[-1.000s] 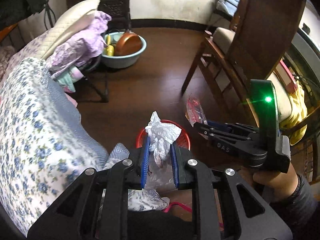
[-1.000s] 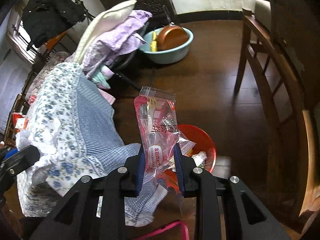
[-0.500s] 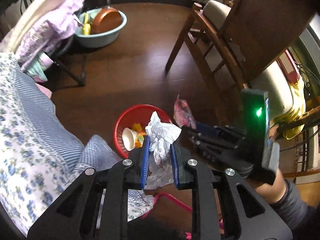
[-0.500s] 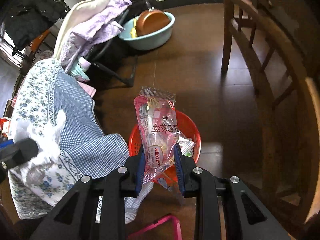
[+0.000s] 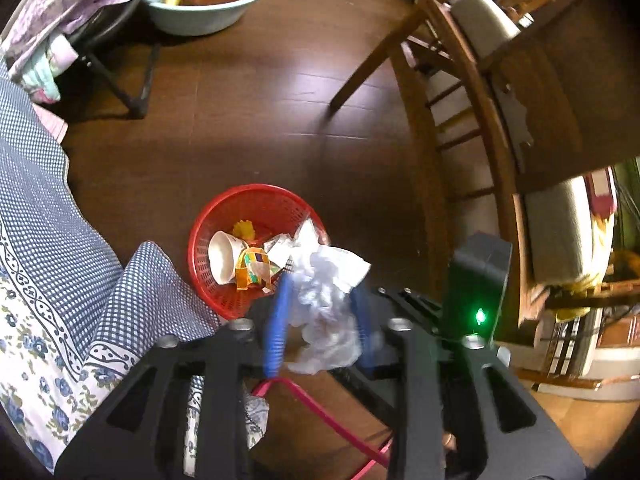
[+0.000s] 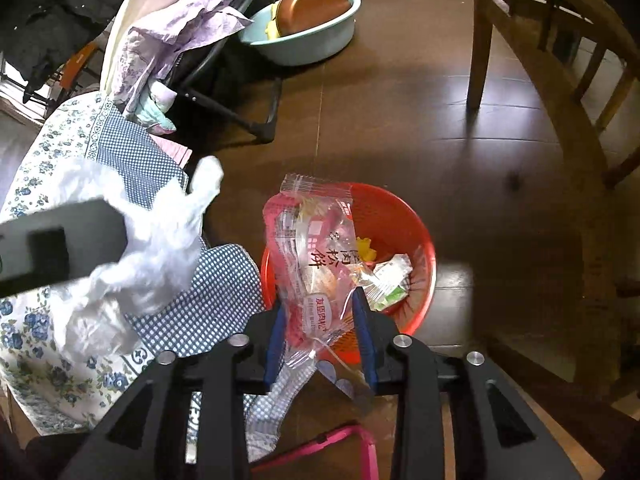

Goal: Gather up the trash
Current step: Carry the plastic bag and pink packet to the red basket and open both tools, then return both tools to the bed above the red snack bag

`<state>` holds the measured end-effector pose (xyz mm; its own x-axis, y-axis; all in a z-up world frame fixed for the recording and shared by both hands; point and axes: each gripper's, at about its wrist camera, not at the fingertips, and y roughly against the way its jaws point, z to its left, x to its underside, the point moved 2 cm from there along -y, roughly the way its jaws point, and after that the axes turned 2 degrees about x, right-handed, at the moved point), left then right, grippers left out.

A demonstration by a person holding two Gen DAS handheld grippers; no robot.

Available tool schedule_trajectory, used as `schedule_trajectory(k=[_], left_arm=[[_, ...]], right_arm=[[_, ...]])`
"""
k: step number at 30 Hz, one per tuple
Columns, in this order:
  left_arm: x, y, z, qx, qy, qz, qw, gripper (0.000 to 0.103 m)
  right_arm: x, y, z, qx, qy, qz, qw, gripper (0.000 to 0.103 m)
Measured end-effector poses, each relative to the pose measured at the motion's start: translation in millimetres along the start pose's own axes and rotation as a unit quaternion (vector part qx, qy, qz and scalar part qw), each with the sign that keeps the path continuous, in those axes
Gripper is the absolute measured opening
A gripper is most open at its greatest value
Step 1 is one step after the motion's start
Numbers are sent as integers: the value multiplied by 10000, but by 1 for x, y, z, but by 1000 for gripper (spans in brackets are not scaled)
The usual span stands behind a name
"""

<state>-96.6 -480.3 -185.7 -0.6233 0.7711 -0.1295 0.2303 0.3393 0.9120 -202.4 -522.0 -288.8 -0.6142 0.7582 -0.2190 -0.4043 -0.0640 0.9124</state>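
Observation:
A red mesh basket [image 5: 248, 190] stands on the dark wooden floor, with a paper cup [image 5: 224, 256] and a coloured carton [image 5: 252, 268] inside. My left gripper [image 5: 322, 292] hangs just above its near rim. Its jaws are opening and the crumpled white plastic [image 5: 328, 280] sits loose between the blue pads. My right gripper [image 6: 319, 300] points down over the same basket [image 6: 400, 204]. Its jaws are opening too, with the pink snack wrapper [image 6: 316, 240] slack between them. The white plastic [image 6: 160, 240] also shows at the left of the right wrist view.
A blue floral cloth [image 5: 40, 280] drapes down beside the basket on the left. A teal basin [image 6: 308, 28] with a brown pan sits on the floor further off. Wooden chairs [image 5: 460, 120] stand to the right. A pink hanger [image 5: 320, 412] lies under the grippers.
Both grippers have come down closer to the red basket. Each pair of pads, earlier shut on its piece of trash, now stands apart around it.

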Motion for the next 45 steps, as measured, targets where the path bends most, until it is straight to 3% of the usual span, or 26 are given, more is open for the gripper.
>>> schedule_trajectory(k=[1, 4, 15, 20, 24, 29, 35, 45], left_arm=[[-1, 1, 3, -9, 78, -63, 9999, 54], [-4, 8, 6, 34, 163, -213, 9996, 64], [5, 41, 9, 88, 135, -459, 9988, 65], [14, 70, 5, 42, 56, -712, 9974, 65], [25, 103, 5, -110, -26, -1046, 9944, 72], [45, 152, 18, -498, -127, -1524, 9870, 78], [72, 203, 58, -975, 31, -1966, 9756, 80], [116, 266, 165, -1613, 977, -2521, 9492, 82]], right_arm=[[0, 1, -1, 37, -25, -53, 10000, 58], [0, 3, -1, 120, -13, -149, 9998, 61], [-6, 29, -8, 331, -108, -254, 9991, 64], [-9, 55, 4, 446, 37, -507, 9977, 75], [-12, 74, 23, 493, 188, -679, 9963, 82], [-16, 98, 55, 492, 447, -957, 9932, 87], [-21, 123, 105, 363, 801, -1227, 9885, 90], [-25, 138, 205, 200, 1589, -1475, 9760, 91]])
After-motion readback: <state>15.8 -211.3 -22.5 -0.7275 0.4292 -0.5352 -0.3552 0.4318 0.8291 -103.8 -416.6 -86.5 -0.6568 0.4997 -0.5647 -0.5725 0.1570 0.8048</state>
